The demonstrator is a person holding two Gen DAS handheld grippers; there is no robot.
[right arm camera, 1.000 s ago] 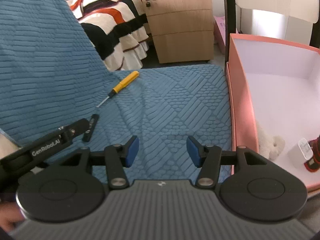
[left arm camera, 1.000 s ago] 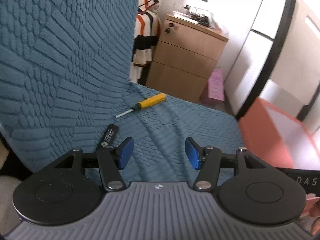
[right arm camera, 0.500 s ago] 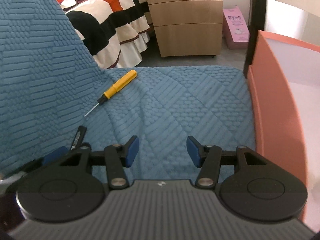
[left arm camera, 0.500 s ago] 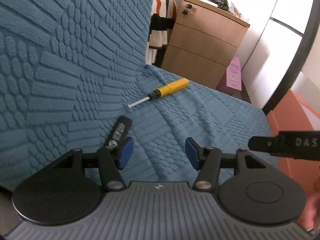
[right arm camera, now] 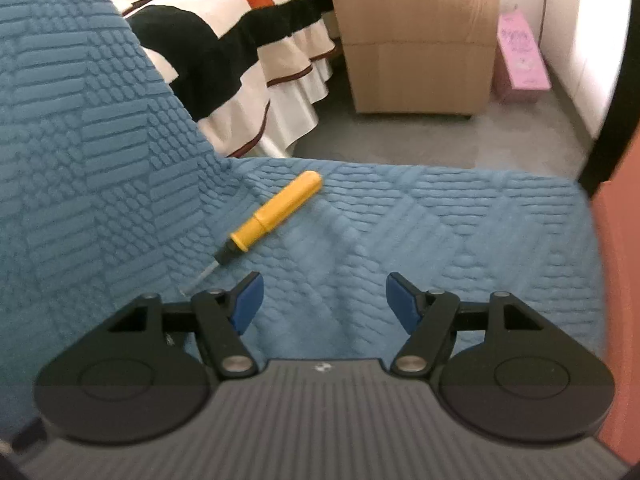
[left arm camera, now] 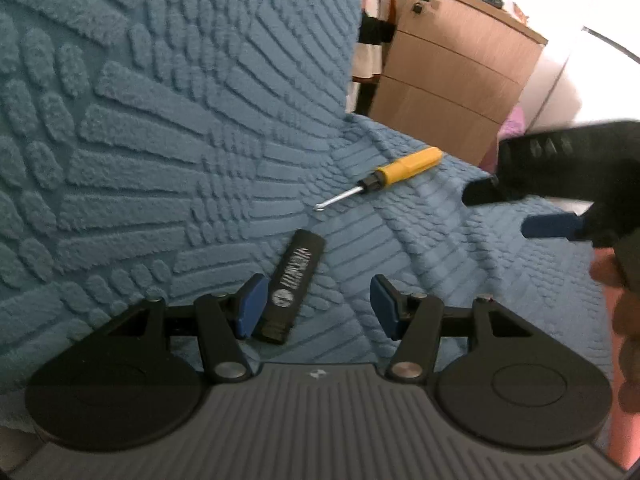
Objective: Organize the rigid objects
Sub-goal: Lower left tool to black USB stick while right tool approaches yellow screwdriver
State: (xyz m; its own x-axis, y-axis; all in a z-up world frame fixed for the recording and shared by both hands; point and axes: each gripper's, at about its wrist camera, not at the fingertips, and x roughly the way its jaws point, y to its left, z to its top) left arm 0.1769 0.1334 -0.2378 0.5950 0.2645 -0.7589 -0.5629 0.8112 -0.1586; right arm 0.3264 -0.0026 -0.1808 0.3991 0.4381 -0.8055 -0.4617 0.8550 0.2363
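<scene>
Wooden drawer cabinet [right arm camera: 416,36] on grey floor [right arm camera: 440,136] — striped bed [right arm camera: 248,40] beside.

Black stick [left arm camera: 295,285] on the blue cover: white lettering plus round logo, too blurred to read. Pink box [right arm camera: 520,58] far right: print illegible. Nothing else readable.

screwdriver [left arm camera: 394,174] behind lighter [left arm camera: 294,285], on sofa cover [left arm camera: 420,264]

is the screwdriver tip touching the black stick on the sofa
Apart. The left wrist view shows the yellow screwdriver tip ending short of the black stick, with a strip of blue sofa cover between them.
</scene>
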